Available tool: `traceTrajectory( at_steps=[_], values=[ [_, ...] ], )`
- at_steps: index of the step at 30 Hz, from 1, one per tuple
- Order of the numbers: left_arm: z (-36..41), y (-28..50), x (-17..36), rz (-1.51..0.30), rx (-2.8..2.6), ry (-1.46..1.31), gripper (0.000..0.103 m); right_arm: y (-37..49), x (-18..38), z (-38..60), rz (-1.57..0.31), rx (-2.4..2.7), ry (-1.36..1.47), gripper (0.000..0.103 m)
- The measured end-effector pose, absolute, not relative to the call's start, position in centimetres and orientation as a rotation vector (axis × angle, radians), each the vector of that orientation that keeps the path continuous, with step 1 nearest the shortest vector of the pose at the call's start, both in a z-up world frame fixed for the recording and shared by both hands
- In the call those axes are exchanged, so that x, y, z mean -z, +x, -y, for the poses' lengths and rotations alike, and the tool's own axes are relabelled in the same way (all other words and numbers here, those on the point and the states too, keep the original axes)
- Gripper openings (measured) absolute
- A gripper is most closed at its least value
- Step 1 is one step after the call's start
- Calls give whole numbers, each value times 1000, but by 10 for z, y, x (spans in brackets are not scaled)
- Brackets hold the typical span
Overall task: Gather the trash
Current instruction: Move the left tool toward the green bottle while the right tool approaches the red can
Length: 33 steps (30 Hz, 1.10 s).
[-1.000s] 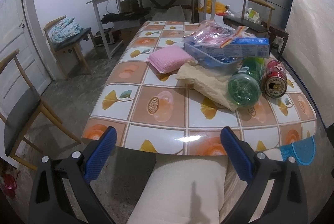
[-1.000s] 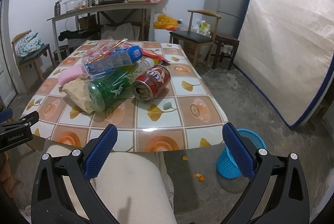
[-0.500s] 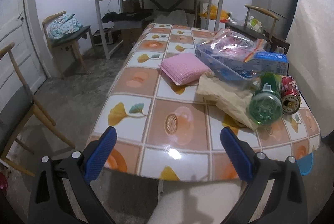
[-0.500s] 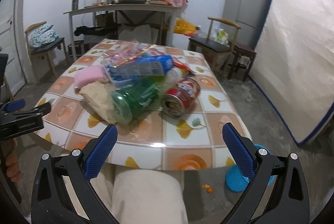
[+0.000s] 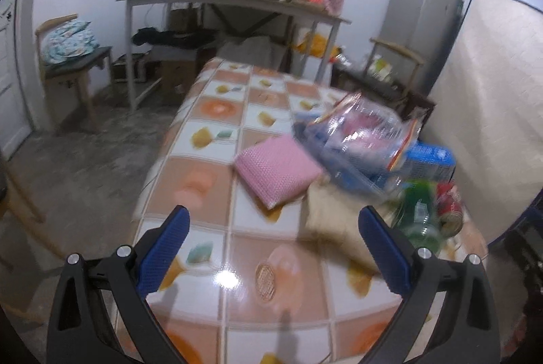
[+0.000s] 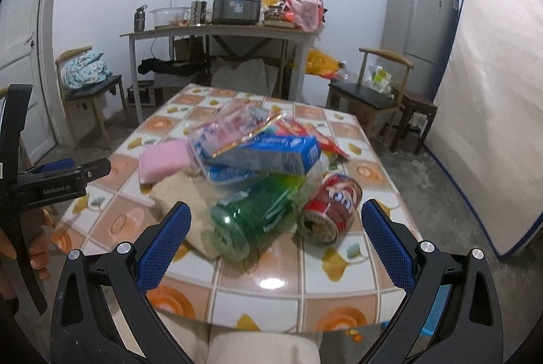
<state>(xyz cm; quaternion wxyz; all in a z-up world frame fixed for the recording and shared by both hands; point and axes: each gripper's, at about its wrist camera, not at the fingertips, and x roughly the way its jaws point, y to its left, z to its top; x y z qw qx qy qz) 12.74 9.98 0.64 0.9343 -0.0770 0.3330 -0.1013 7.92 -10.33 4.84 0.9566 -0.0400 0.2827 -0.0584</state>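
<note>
Right wrist view: both grippers have advanced over the desk (image 6: 339,289) edge, jaws spread wide and empty; the trash pile, green bottle (image 6: 253,218) and red can (image 6: 331,211), now lies within reach.

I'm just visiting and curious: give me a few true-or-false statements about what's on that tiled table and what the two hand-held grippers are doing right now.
1. The red can lies on its side. True.
2. The green bottle stands upright. False: it lies on its side, beside the can.
3. The right hand-held gripper is shut on the can. False: it is open and holds nothing.
4. The left hand-held gripper is open. True.
5. A pink pad rests on the table. True.
</note>
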Motion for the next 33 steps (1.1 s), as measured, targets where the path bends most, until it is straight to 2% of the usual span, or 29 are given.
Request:
traceTrajectory(
  at_steps=[8,12,17,22,27,33],
  values=[
    [-85,151,-27,-628,355,-180,97,97,-61,116,-577,140,-58,96],
    [-77,155,-23,-662,412,-215,97,106,-60,132,-611,141,-15,96],
    [-68,154,-16,-709,475,-248,97,118,-53,173,-654,160,129,96],
    [-54,148,-12,-735,533,-227,97,138,-33,224,-754,147,393,96],
    [-40,150,-16,-720,531,-179,97,142,-28,235,-771,123,477,95],
    [-18,175,-25,-675,465,23,85,139,-28,236,-774,85,462,93]
  ],
)
